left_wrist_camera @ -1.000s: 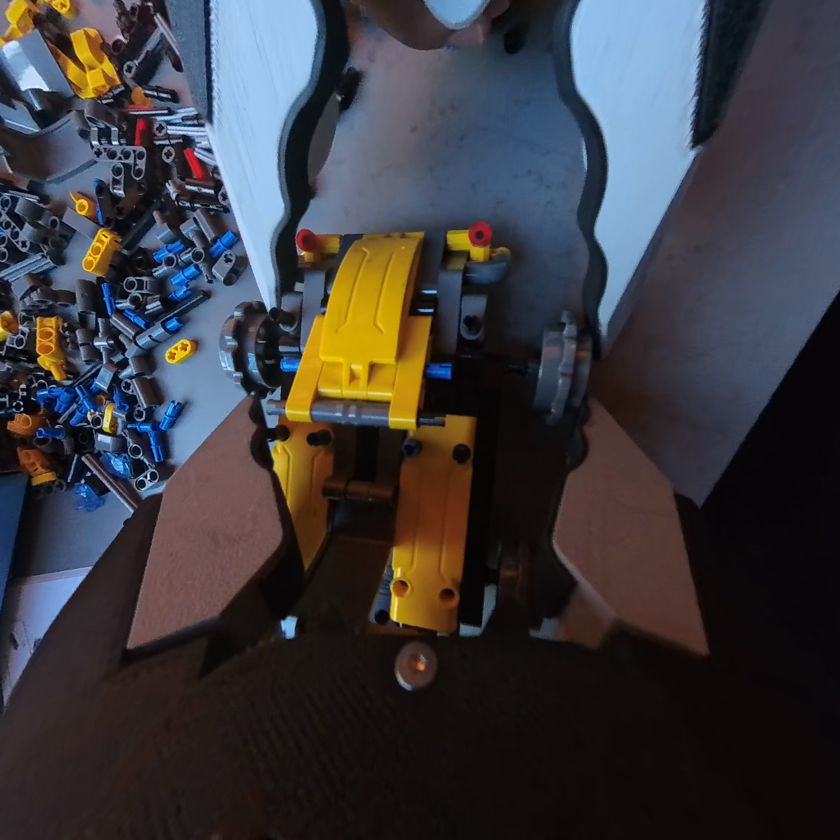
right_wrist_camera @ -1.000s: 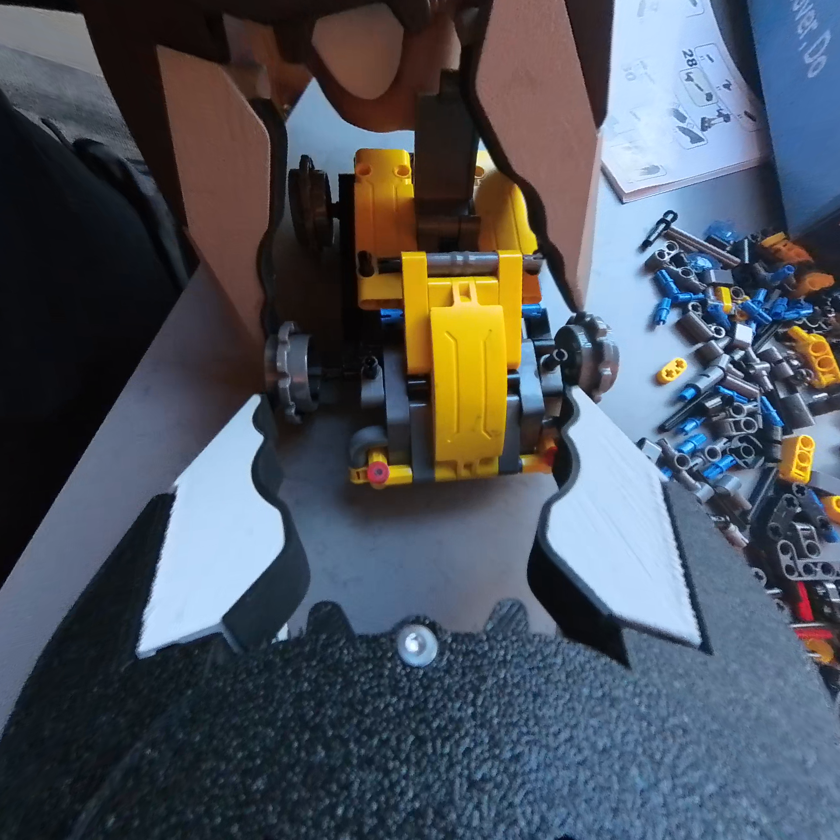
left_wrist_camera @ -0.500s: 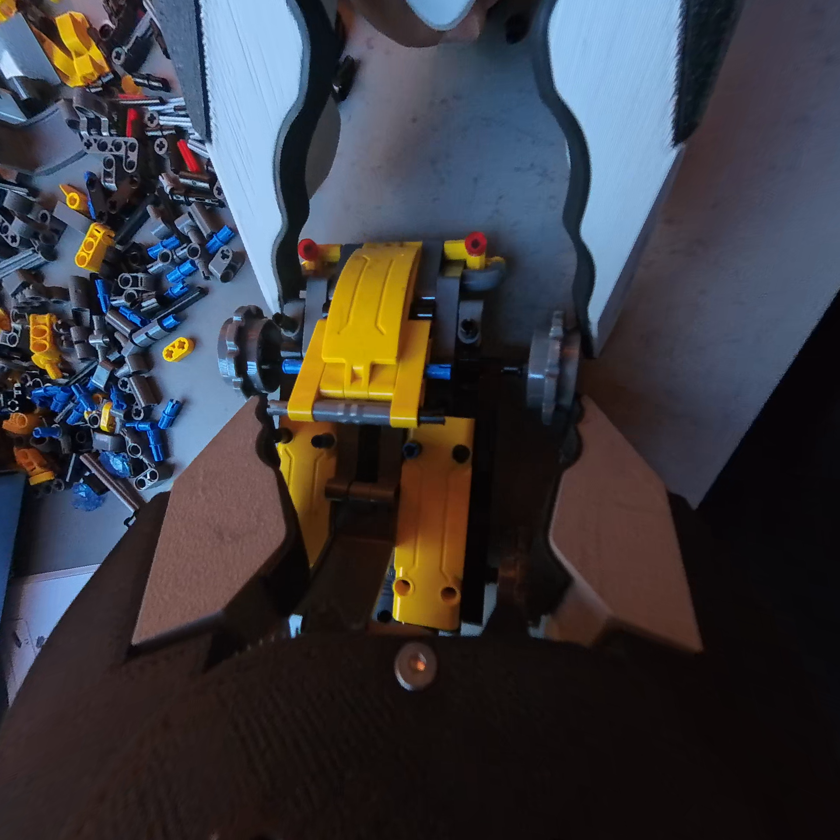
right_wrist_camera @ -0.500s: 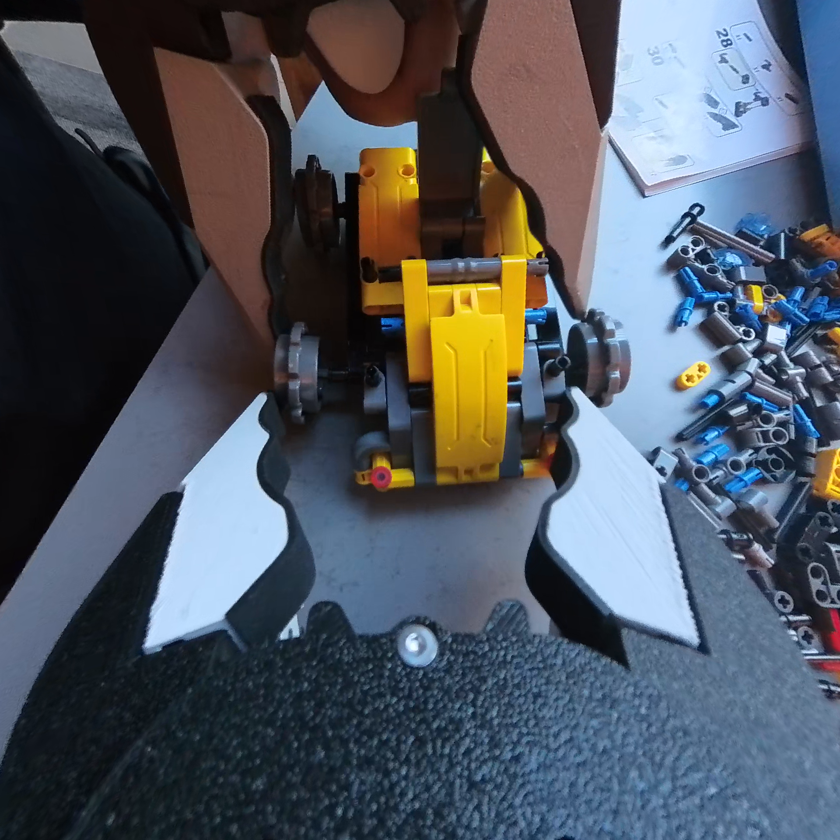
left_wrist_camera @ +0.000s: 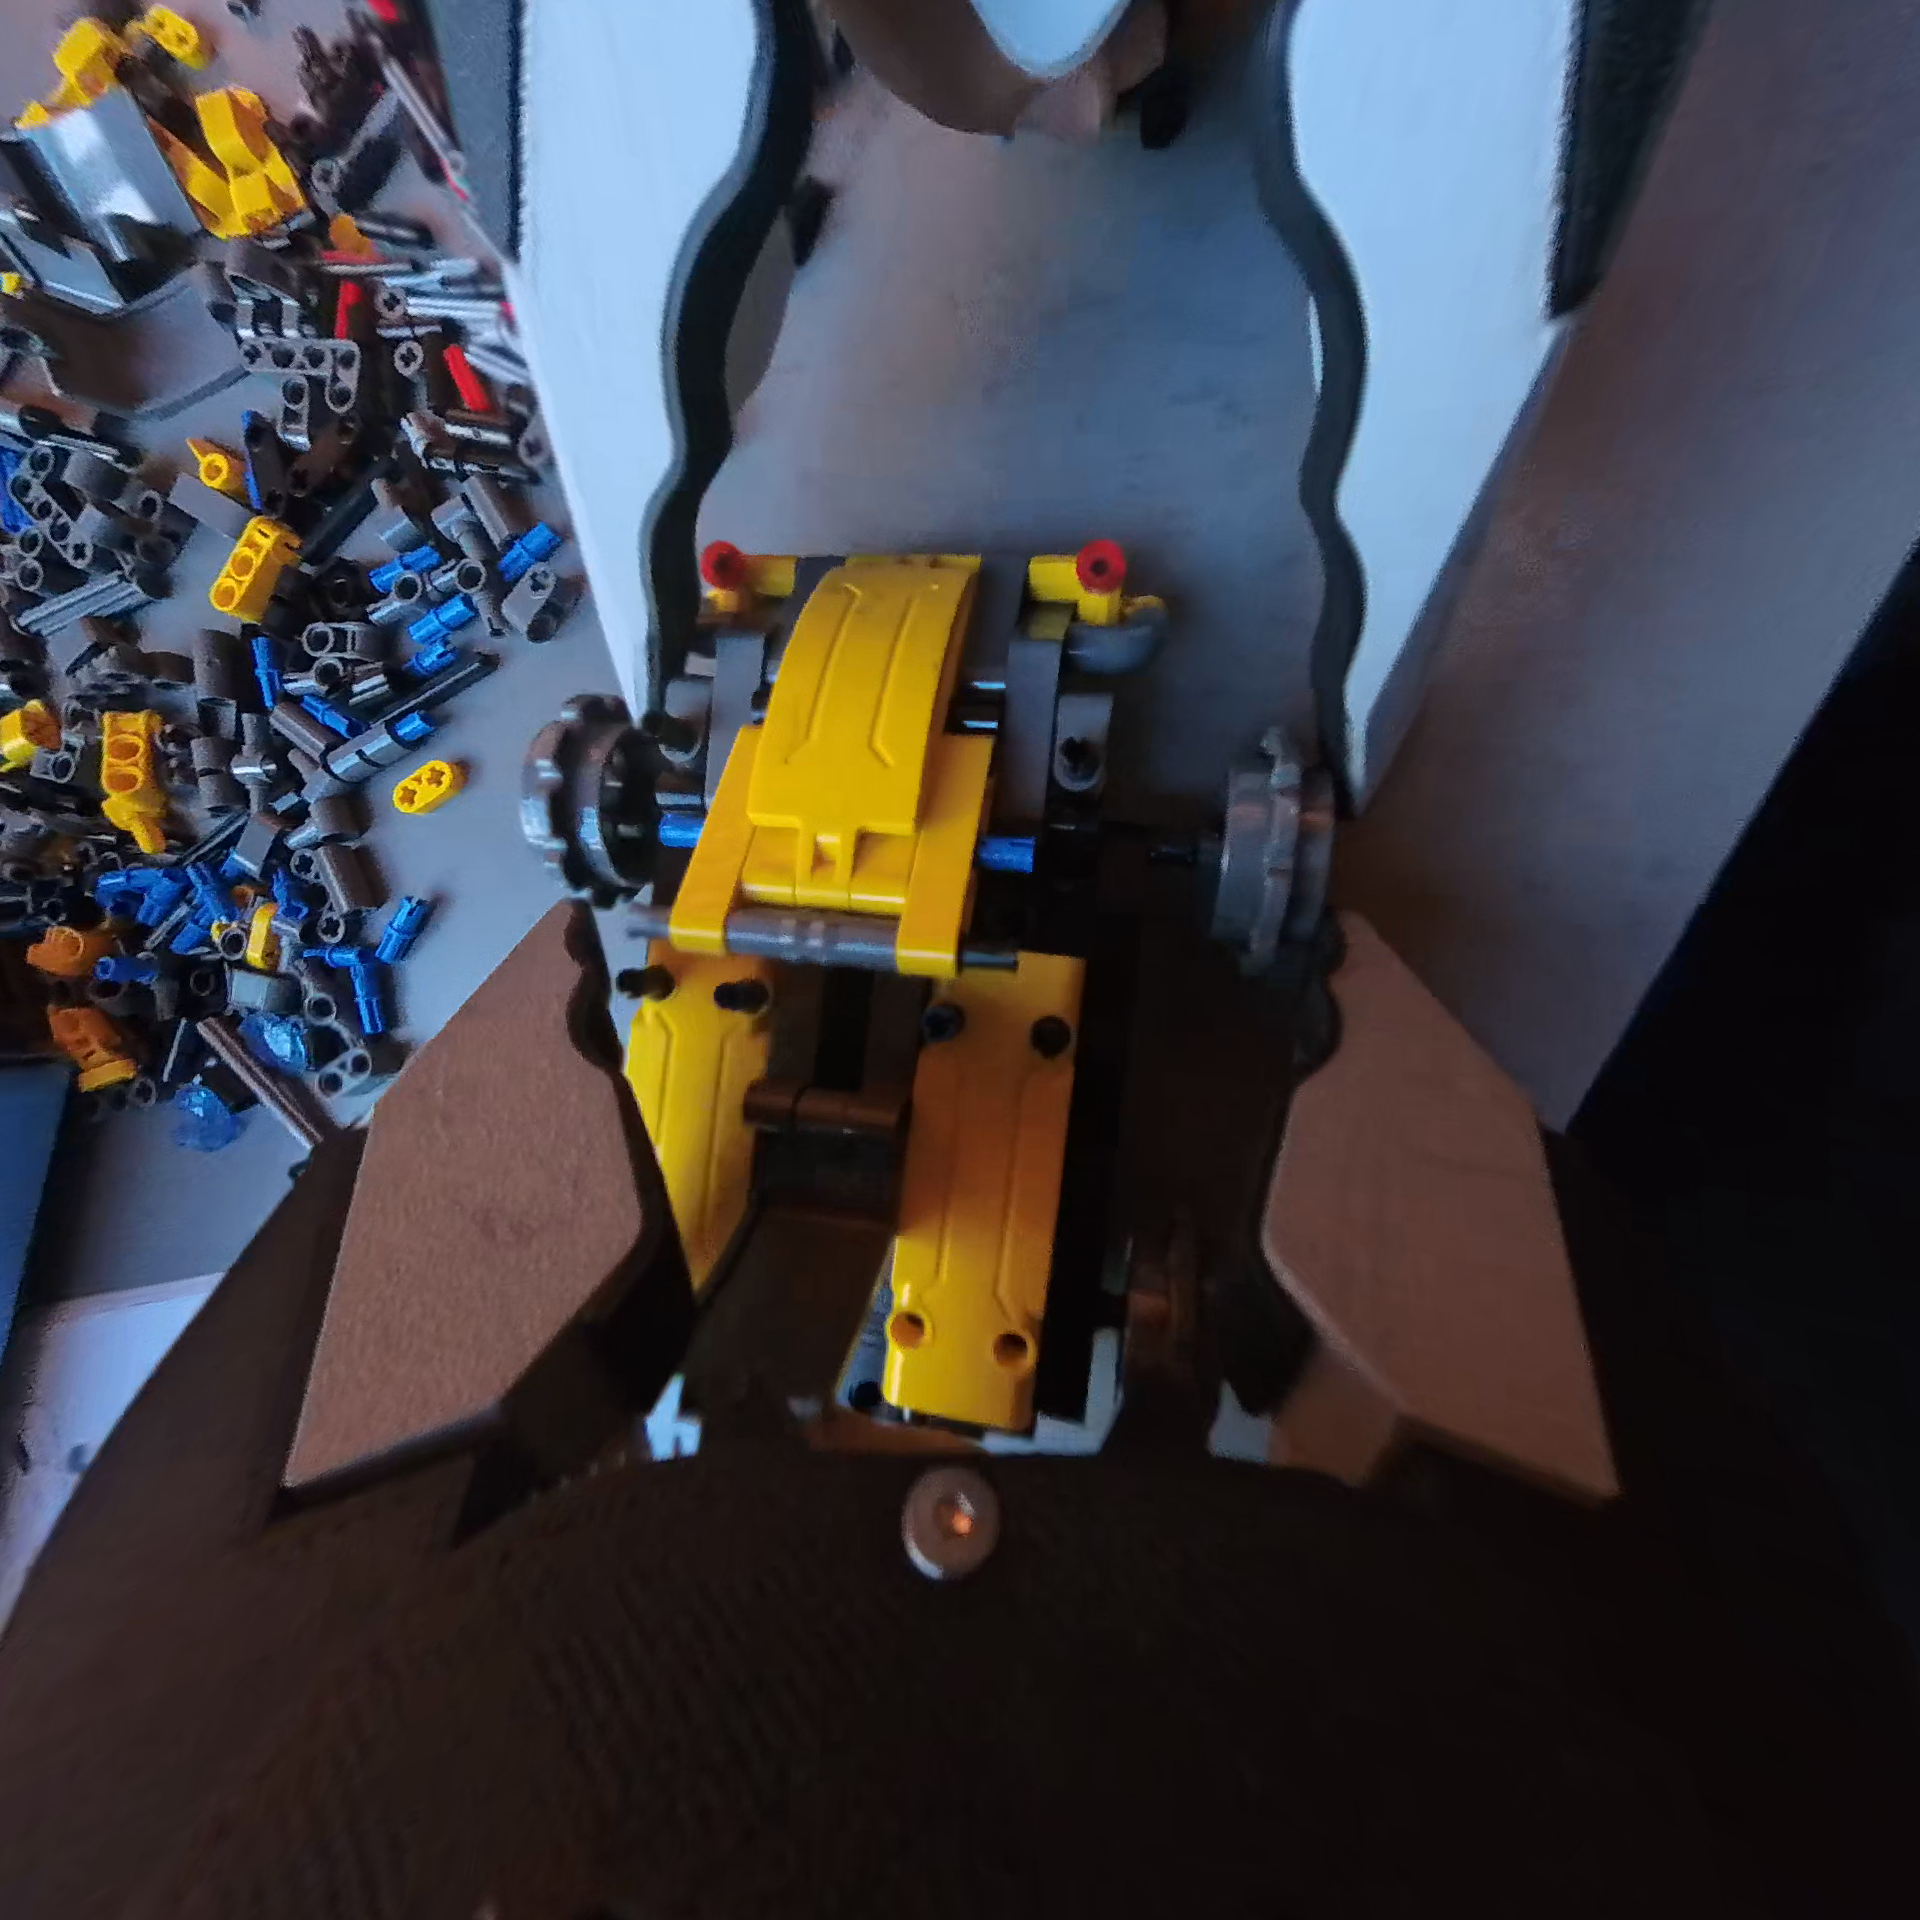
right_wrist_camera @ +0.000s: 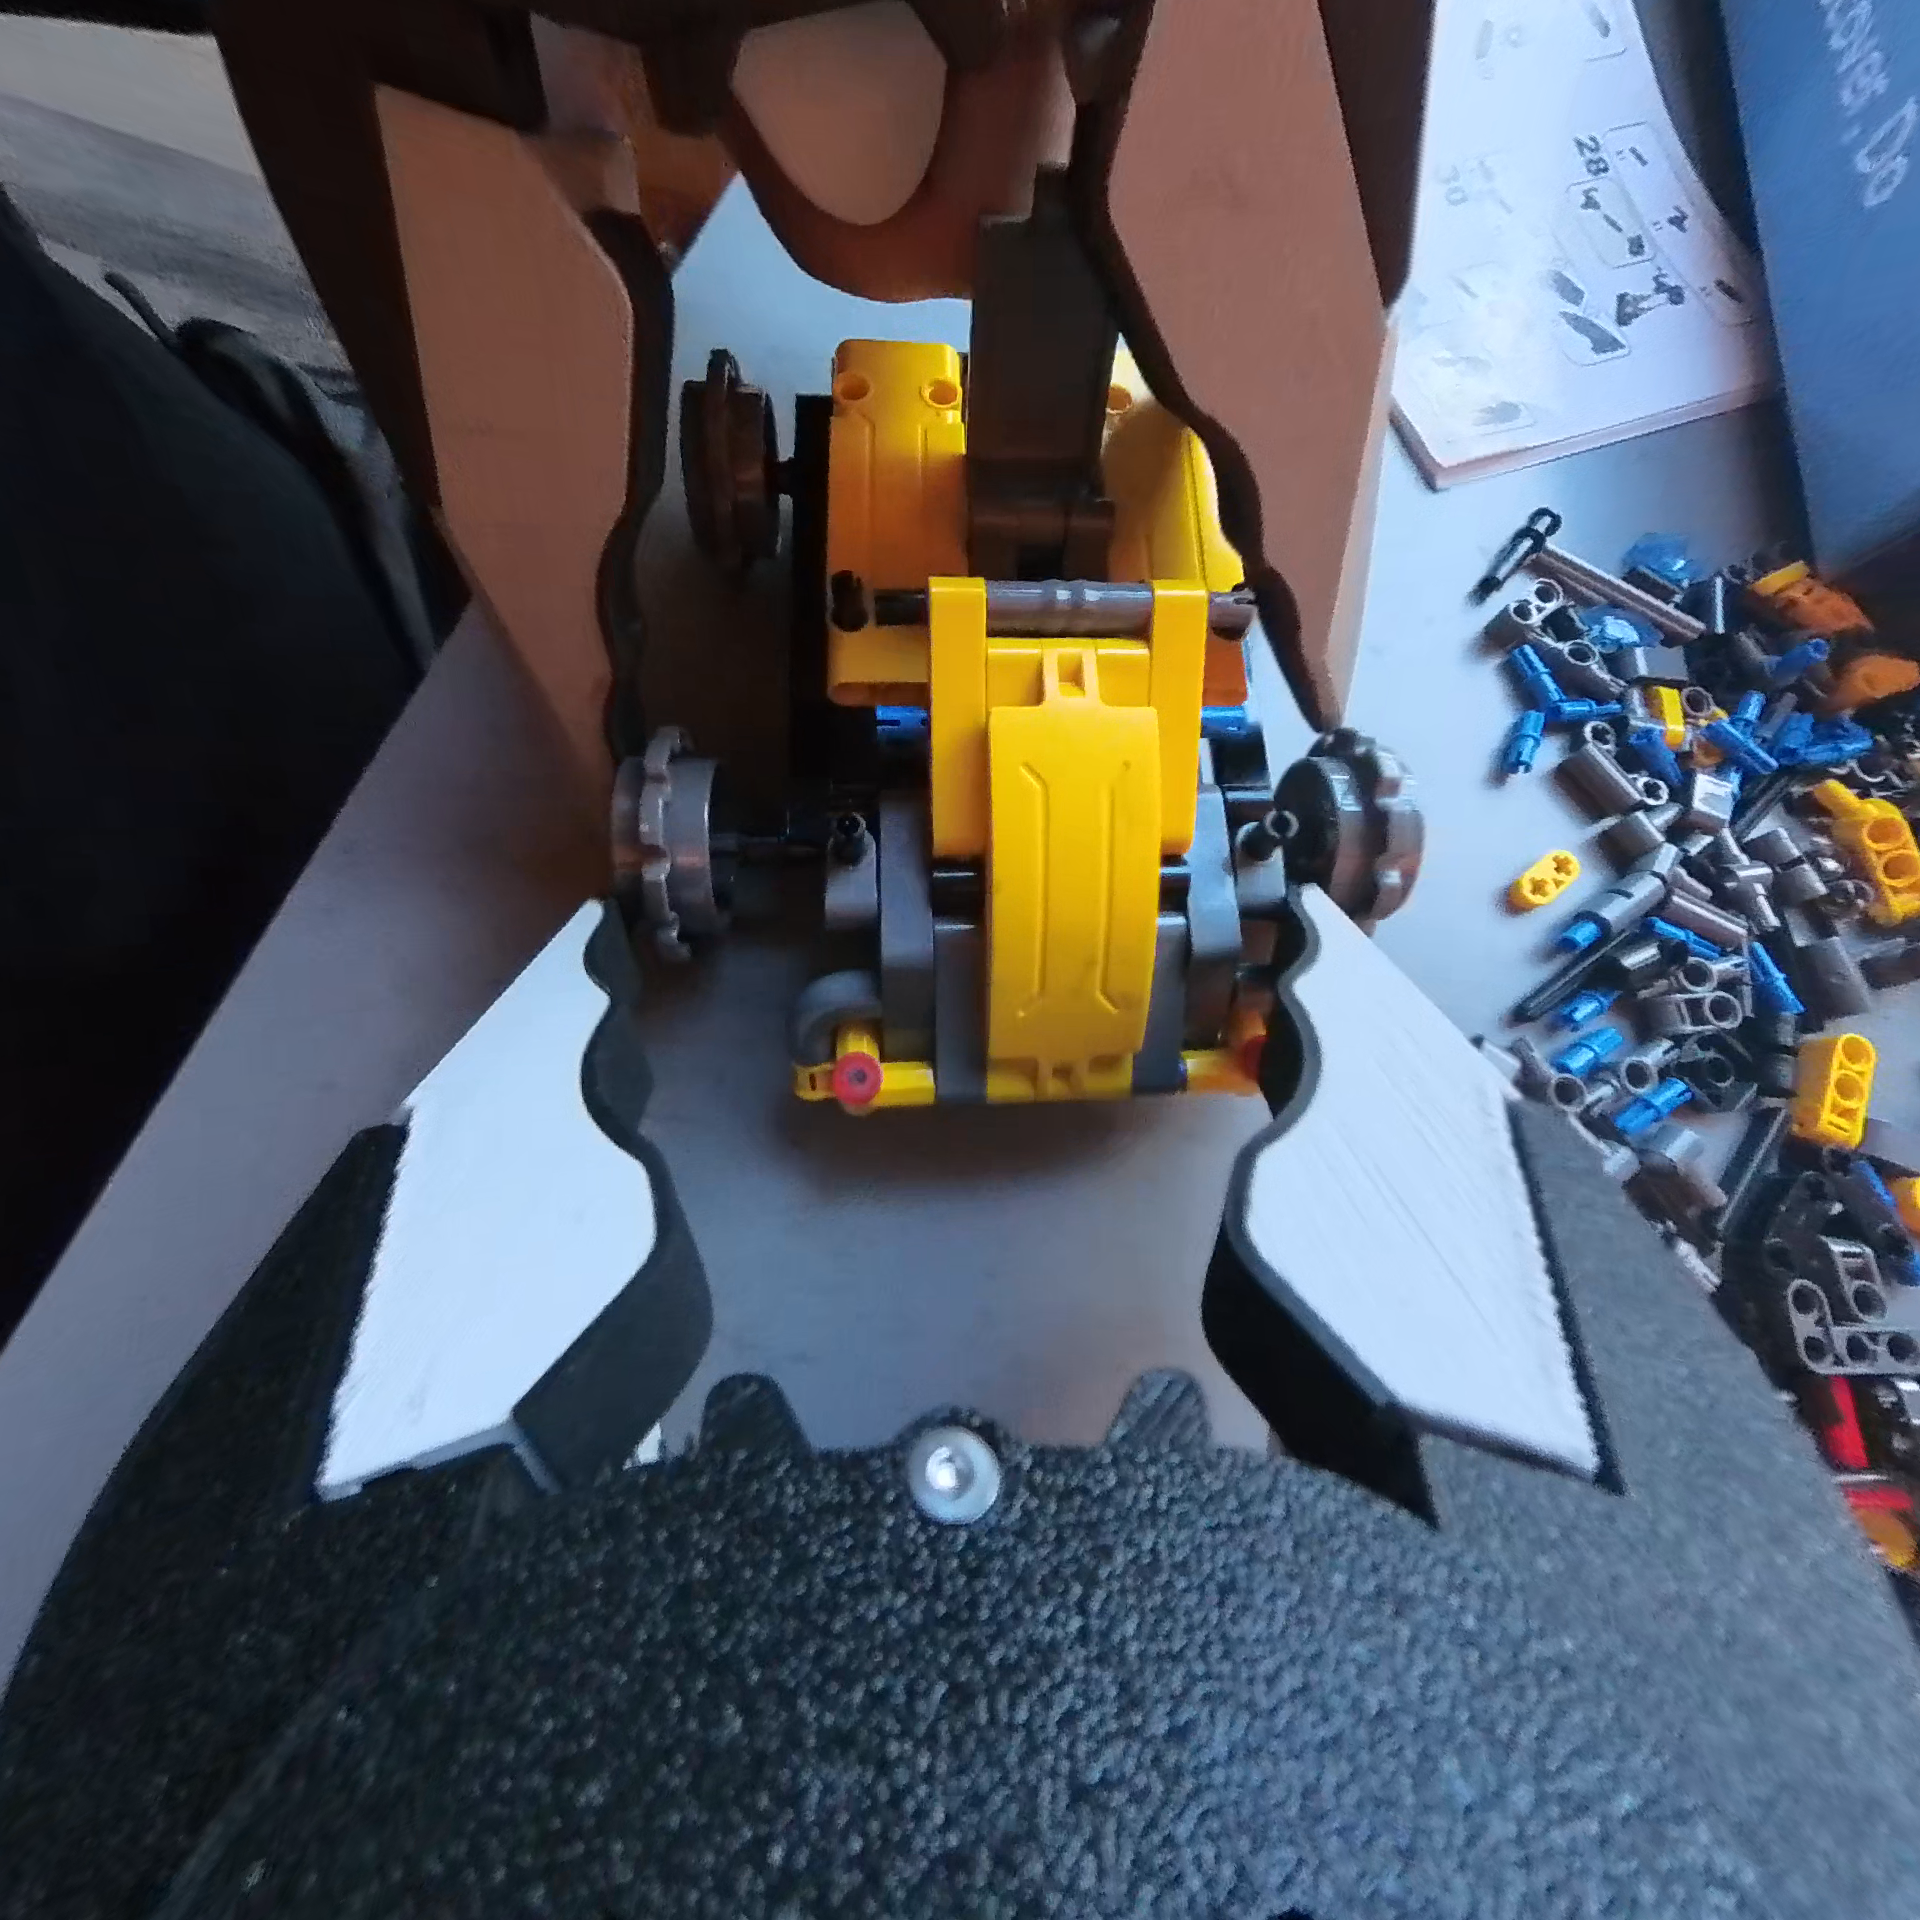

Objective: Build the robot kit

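Observation:
A yellow and dark-grey toy-brick vehicle [left_wrist_camera: 862,727] with grey wheel hubs stands on the grey table [left_wrist_camera: 1018,395]. My left gripper [left_wrist_camera: 961,930], with brown fingers, is closed around its rear half, one finger on the yellow side panel and the other by the hubs. My right gripper [right_wrist_camera: 951,914], with white fingers, faces it and clasps the vehicle's [right_wrist_camera: 1070,862] front at the front hubs. The white fingers [left_wrist_camera: 582,416] also show in the left wrist view, and the brown fingers [right_wrist_camera: 499,416] in the right wrist view.
A pile of loose small bricks and pins [left_wrist_camera: 260,727] lies beside the vehicle, also seen in the right wrist view [right_wrist_camera: 1714,935]. An instruction booklet [right_wrist_camera: 1558,260] and a blue box [right_wrist_camera: 1829,260] lie beyond it. The table edge [right_wrist_camera: 312,831] runs close along the vehicle's other side.
Both grippers stay on the vehicle at the same width. The right wrist view shifts slightly sideways and back; the vehicle has not visibly moved.

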The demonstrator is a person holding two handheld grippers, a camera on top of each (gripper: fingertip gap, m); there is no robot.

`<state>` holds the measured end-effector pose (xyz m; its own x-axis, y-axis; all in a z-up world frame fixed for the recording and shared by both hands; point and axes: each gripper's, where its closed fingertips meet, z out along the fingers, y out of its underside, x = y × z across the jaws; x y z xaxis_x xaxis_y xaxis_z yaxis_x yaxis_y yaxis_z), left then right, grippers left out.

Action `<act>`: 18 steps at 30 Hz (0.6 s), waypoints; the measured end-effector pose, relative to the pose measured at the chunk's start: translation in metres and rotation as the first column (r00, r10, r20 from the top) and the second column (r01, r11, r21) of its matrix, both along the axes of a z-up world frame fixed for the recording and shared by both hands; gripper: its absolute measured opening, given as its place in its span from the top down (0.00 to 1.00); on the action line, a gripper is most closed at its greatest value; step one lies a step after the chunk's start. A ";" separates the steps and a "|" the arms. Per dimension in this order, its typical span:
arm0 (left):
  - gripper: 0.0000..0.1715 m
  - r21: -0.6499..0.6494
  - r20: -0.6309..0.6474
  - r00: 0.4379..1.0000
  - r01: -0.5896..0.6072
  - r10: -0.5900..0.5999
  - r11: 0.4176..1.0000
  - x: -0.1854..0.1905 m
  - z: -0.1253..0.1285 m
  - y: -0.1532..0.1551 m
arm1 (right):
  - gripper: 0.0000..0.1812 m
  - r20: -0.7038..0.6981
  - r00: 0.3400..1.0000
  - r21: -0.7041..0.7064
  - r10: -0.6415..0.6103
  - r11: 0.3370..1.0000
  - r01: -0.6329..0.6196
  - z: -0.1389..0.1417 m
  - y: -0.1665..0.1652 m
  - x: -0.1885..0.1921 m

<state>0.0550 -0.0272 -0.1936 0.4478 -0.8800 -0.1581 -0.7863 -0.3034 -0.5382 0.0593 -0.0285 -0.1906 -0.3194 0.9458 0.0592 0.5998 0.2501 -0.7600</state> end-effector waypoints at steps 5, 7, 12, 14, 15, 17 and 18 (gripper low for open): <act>0.25 -0.019 0.152 0.987 -0.056 0.058 0.998 -0.017 0.038 -0.009 | 0.36 -0.095 0.993 -0.063 -0.076 0.996 0.070 0.030 0.009 0.010; 0.26 -0.039 0.198 0.976 -0.086 0.093 0.995 -0.033 0.049 -0.014 | 0.36 -0.135 0.985 -0.087 -0.108 0.991 0.097 0.046 0.013 0.024; 0.26 -0.050 0.181 0.970 -0.156 0.163 0.986 -0.077 0.038 -0.020 | 0.36 -0.146 0.969 -0.124 -0.197 0.976 0.180 0.064 0.030 0.060; 0.26 -0.089 0.203 0.963 -0.161 0.176 0.983 -0.079 0.029 -0.026 | 0.37 -0.152 0.966 -0.145 -0.208 0.972 0.186 0.067 0.034 0.072; 0.26 -0.098 0.214 0.961 -0.158 0.176 0.983 -0.077 0.024 -0.027 | 0.38 -0.149 0.967 -0.159 -0.208 0.970 0.185 0.067 0.036 0.077; 0.26 -0.107 0.205 0.964 -0.151 0.171 0.983 -0.076 0.015 -0.029 | 0.38 -0.126 0.973 -0.185 -0.195 0.968 0.170 0.066 0.036 0.085; 0.26 -0.106 0.201 0.965 -0.149 0.168 0.983 -0.075 0.012 -0.029 | 0.39 -0.115 0.974 -0.186 -0.194 0.968 0.171 0.066 0.036 0.087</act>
<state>-0.0204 -0.0562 -0.1818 0.5973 -0.8015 0.0294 -0.5978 -0.4693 -0.6499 0.1461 0.0077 -0.1250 -0.1412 0.9866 -0.0813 0.5155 0.0032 -0.8569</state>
